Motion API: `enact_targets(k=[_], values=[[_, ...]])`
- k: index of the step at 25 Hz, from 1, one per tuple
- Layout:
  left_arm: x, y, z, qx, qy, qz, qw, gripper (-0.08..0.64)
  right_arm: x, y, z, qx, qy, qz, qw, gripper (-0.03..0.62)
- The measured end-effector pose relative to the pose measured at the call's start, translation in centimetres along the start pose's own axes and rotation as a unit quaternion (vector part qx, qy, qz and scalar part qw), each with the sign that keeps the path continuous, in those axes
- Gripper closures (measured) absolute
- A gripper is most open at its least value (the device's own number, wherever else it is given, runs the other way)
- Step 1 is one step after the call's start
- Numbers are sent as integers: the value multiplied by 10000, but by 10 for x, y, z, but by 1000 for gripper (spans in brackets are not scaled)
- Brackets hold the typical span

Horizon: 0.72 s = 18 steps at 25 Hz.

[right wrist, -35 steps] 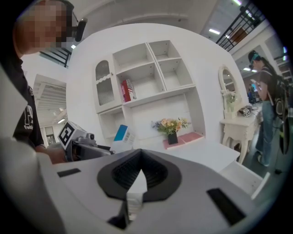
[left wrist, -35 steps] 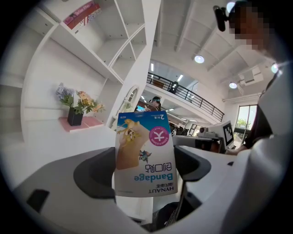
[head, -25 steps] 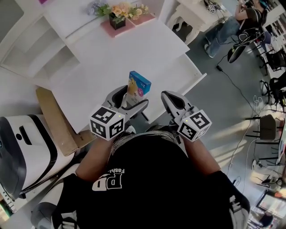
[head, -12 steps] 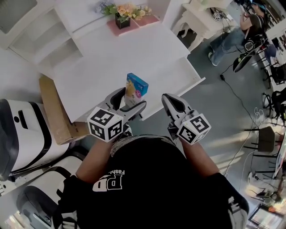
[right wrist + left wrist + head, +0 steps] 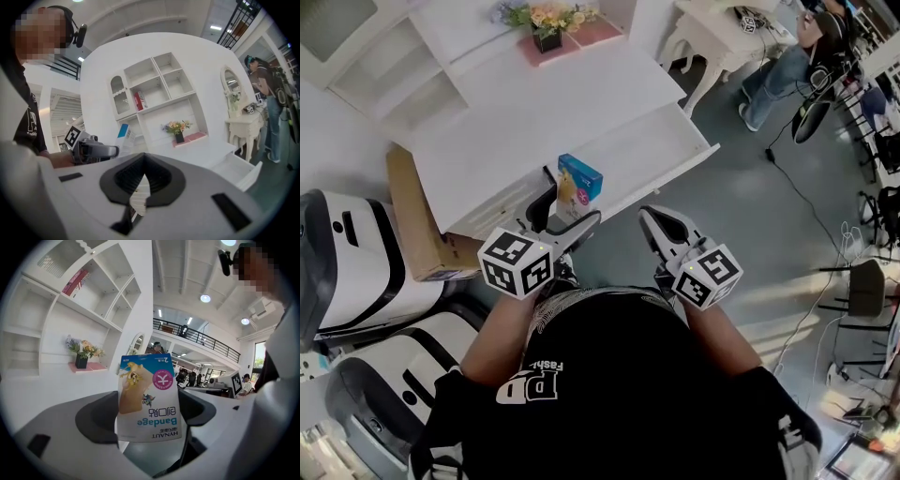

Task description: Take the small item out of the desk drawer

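Both forearms are bent and held close in front of the person's torso, with the grippers pointing away towards the white desk [image 5: 581, 94]. The left gripper [image 5: 572, 208] [image 5: 149, 430] sits over the desk's near edge. The right gripper [image 5: 654, 220] [image 5: 139, 190] hangs over the grey floor, near the open white desk drawer [image 5: 675, 150] [image 5: 236, 168] and apart from it.

The hands themselves are covered by the marker cubes and gripper bodies in the head view. In the left gripper view, the carton's lower end is lost behind the jaws.

The left jaws are clamped on the small blue-and-white bandage carton [image 5: 578, 180] [image 5: 147, 399] [image 5: 123, 131]. It stands upright with its print upside down, raised clear of the desk and outside the drawer. The right jaws are closed to a thin slit, with nothing between them.
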<state>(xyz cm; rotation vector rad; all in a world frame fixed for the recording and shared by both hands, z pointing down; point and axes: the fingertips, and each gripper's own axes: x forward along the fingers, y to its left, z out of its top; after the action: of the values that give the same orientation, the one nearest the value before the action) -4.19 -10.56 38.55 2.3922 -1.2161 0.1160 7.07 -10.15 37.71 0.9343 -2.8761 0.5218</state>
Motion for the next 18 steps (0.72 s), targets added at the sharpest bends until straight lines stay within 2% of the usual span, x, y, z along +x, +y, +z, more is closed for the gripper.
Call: enact_targets(k=[11,18], values=[[-24,-66,-33,36,-92,322,9994,152,-60,21,-28,47,-23,285,9996,584],[-37,-75,-33,53,-110,452,9989,152,-71,31,-29,156,-24,321,9994,584]])
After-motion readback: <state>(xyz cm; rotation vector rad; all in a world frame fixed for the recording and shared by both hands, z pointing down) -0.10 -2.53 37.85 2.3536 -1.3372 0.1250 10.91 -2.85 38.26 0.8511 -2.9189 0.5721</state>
